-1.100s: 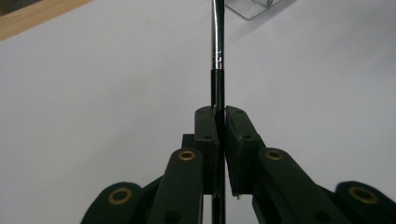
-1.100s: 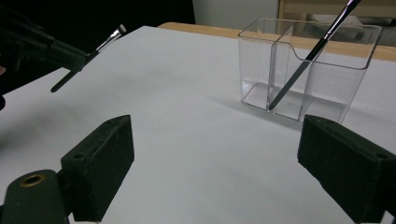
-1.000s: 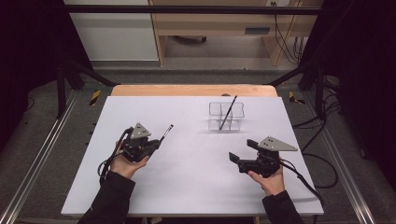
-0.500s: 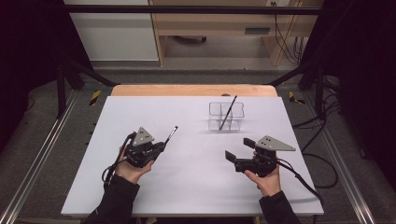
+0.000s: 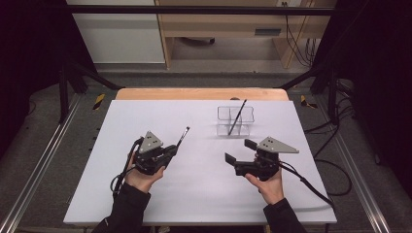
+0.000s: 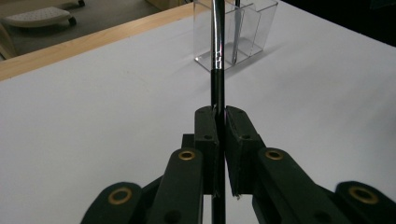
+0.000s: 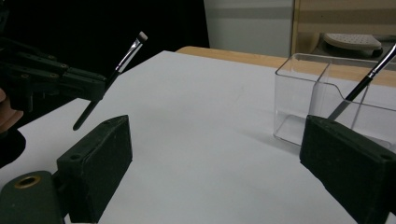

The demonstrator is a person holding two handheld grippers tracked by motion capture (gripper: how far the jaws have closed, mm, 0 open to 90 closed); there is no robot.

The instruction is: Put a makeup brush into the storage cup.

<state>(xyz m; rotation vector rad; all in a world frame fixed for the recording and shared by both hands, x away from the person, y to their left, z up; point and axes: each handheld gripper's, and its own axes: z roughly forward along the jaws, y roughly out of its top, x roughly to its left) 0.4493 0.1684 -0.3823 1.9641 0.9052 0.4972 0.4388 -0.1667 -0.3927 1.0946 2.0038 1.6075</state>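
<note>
Covering a wooden table (image 5: pixel 145 93), a white sheet (image 5: pixel 145 121) is ringed by dark curtains. A brush (image 5: pixel 182 136) is clamped by the left gripper (image 5: pixel 170 149); the right gripper (image 5: pixel 240 151) is held agape.

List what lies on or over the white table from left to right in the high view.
Left gripper → makeup brush clamped in it → clear plastic organizer with a second brush leaning in it → right gripper, jaws open and empty.
</note>
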